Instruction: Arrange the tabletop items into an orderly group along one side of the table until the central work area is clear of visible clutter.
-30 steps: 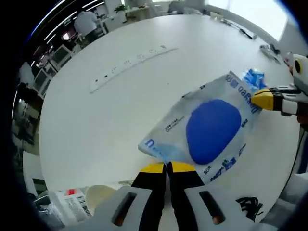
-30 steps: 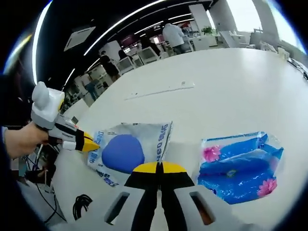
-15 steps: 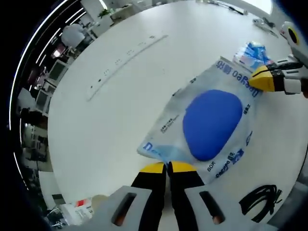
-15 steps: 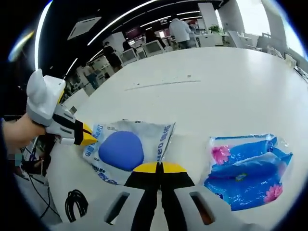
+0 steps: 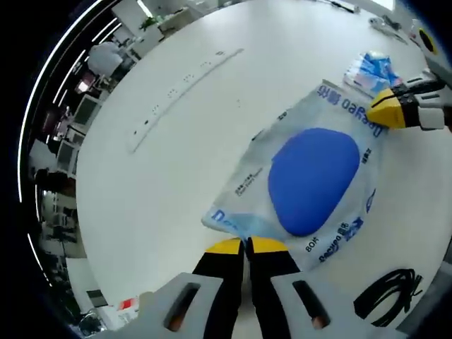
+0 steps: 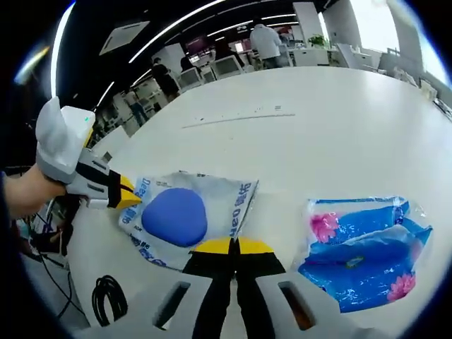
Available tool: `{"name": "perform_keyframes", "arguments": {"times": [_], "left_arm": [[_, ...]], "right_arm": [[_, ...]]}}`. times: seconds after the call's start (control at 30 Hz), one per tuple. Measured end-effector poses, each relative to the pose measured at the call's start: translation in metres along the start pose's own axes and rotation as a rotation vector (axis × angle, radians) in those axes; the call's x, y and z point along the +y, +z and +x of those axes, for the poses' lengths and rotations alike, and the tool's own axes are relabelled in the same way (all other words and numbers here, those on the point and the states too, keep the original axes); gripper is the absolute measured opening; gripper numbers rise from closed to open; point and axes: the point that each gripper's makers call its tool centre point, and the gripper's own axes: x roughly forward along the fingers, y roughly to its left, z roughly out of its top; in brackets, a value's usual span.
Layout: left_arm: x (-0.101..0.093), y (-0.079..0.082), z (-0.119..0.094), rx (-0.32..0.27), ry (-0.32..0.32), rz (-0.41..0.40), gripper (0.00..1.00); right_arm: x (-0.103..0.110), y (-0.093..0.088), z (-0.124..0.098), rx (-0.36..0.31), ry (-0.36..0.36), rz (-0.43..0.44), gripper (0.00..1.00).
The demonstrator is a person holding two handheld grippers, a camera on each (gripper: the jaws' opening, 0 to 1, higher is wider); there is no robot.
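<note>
We see a wide white table (image 5: 176,162) carrying a clear packet with a blue pad inside (image 5: 311,180), stretched between both tools. Our left gripper (image 5: 245,245) pinches one corner, jaws closed on the plastic; our right gripper (image 6: 234,245) clamps the opposite edge the same way. Just beside the packet in the right gripper view lies a blue flowered pack (image 6: 360,247). A black cable (image 6: 107,295) coils near the table edge.
</note>
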Motion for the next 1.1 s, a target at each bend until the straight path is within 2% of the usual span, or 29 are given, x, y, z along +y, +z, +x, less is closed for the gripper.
{"name": "perform_keyframes", "arguments": {"times": [0.47, 0.57, 0.9, 1.0, 1.1], "left_arm": [[0.001, -0.001, 0.001, -0.007, 0.017, 0.002, 0.0], [0.0, 0.0, 0.001, -0.005, 0.021, 0.023, 0.0], [0.001, 0.0, 0.002, -0.001, 0.033, -0.007, 0.0], [0.0, -0.001, 0.003, -0.003, 0.042, -0.006, 0.0], [0.0, 0.0, 0.003, -0.002, 0.041, 0.001, 0.0]], "right_arm": [[-0.005, -0.005, 0.009, 0.035, -0.002, 0.002, 0.0], [-0.005, -0.004, 0.009, 0.043, -0.008, -0.027, 0.0], [-0.006, -0.009, 0.011, 0.06, -0.015, 0.001, 0.0], [-0.004, -0.01, 0.011, 0.063, -0.031, -0.058, 0.0], [-0.004, -0.01, 0.009, 0.057, -0.025, -0.016, 0.0]]}}
